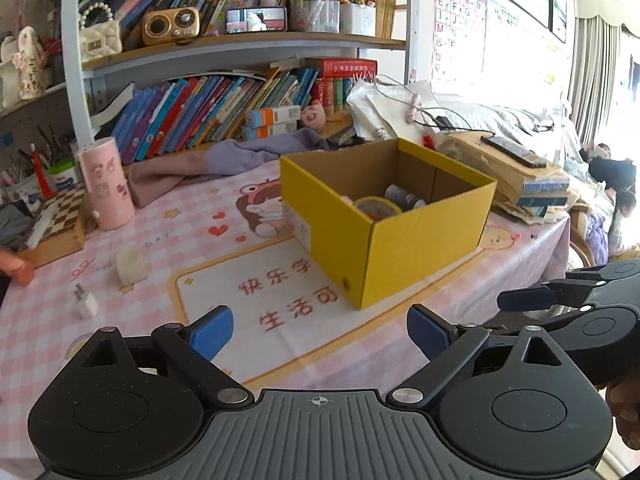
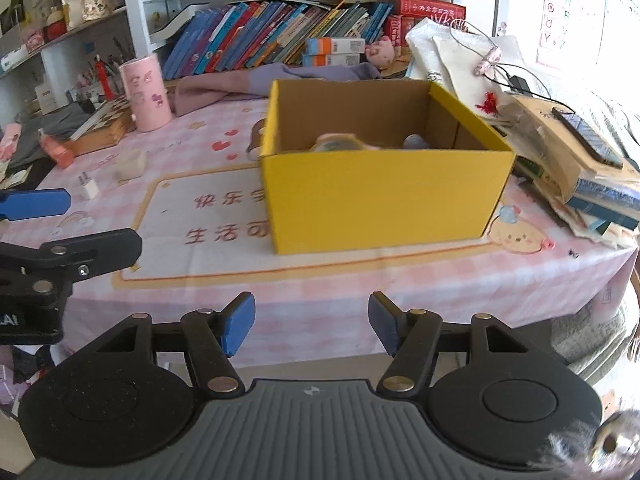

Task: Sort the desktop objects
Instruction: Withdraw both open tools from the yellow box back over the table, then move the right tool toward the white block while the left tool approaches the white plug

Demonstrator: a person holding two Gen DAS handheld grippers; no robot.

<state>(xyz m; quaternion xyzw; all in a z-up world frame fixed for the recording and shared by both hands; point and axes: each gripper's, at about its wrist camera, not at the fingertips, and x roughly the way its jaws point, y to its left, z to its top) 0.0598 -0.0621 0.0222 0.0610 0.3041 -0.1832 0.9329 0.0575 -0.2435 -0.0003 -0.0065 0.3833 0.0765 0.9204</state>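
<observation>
A yellow cardboard box (image 1: 400,248) (image 2: 380,196) stands open on the pink tablecloth, with tape rolls (image 1: 378,206) inside. A white charger plug (image 1: 86,302) (image 2: 89,188) and a cream block (image 1: 131,266) (image 2: 131,165) lie on the cloth to the left. My left gripper (image 1: 320,332) is open and empty, low over the cloth in front of the box. My right gripper (image 2: 312,324) is open and empty near the table's front edge; it also shows at the right of the left wrist view (image 1: 560,296).
A pink cylinder (image 1: 106,184) (image 2: 146,94) and a chessboard (image 1: 60,216) stand at the left. Purple cloth (image 1: 224,156) lies behind the box. Stacked books with a phone (image 2: 588,160) sit right of the box. Bookshelves (image 1: 240,44) line the back.
</observation>
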